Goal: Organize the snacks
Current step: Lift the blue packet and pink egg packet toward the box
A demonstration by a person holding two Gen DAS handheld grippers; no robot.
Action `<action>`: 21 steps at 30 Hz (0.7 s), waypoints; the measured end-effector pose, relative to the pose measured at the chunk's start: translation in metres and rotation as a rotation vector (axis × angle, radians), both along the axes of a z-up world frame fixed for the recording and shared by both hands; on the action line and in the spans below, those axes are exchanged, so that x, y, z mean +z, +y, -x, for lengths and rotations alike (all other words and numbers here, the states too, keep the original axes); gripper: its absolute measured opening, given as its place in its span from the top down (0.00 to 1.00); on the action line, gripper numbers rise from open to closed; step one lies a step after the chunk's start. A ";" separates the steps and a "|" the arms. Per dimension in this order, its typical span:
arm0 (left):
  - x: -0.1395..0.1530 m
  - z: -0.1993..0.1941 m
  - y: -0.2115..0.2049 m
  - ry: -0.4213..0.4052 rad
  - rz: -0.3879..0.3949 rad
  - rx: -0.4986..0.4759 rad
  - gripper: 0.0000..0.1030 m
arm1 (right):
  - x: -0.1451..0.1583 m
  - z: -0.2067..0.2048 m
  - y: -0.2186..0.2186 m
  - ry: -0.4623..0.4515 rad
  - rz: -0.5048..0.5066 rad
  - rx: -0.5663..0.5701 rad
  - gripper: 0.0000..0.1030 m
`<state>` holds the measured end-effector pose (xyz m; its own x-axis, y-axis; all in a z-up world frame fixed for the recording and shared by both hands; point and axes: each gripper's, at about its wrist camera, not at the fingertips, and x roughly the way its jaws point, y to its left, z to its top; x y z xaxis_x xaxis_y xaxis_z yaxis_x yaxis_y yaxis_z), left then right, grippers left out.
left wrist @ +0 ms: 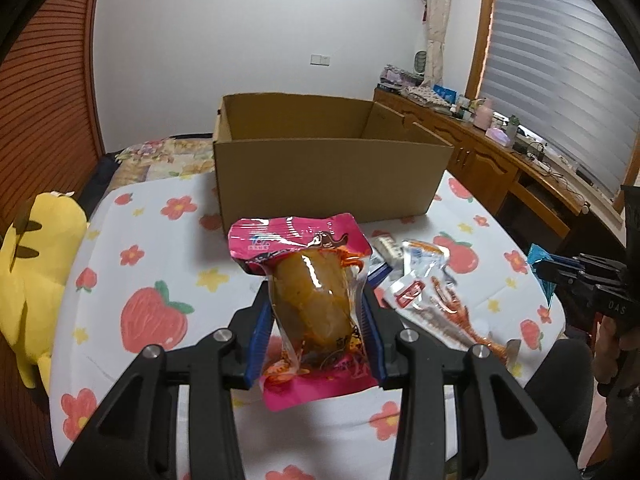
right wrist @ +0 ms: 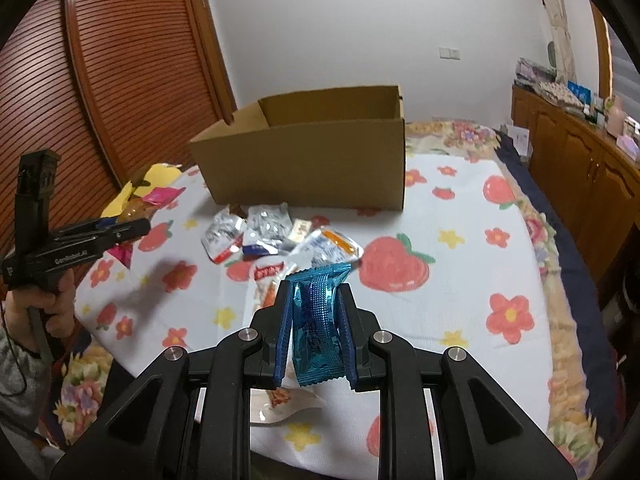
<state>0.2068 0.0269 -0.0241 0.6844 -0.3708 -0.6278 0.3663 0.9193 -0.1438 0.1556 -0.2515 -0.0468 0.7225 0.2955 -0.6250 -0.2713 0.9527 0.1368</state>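
A: What takes up the most room?

B: The bed, under a white cloth printed with strawberries and flowers. Its right edge runs alongside a wooden cabinet, with a dark gap between them. On the left, a yellow plush toy lies at the cloth's edge, near the slatted wooden doors.

A: And the box?

B: The cardboard box stands open-topped at the far side of the cloth, flaps up, near wall facing the grippers. Bare cloth lies to its right.

A: The loose snacks?

B: A pile of silver packets sits just in front of the box, with a clear packet with red print nearer.

A: The tools?

B: The left gripper is closed around the middle of a pink pouch, raised above the cloth, the pouch's top pointing at the box. The right gripper is squeezed onto a blue foil packet, lifted over the near packets.
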 end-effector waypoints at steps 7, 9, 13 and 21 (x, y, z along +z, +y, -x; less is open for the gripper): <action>0.011 -0.002 -0.010 -0.022 0.010 -0.028 0.62 | 0.015 0.002 0.003 -0.033 0.006 0.010 0.81; 0.014 -0.004 -0.013 -0.029 0.016 -0.035 0.62 | 0.019 0.000 0.003 -0.039 0.002 0.011 0.81; 0.016 -0.007 -0.016 -0.039 0.023 -0.046 0.62 | 0.024 -0.005 0.005 -0.045 0.005 0.014 0.80; 0.021 -0.024 -0.025 -0.052 0.028 -0.074 0.62 | 0.029 -0.026 0.007 -0.046 0.003 0.020 0.80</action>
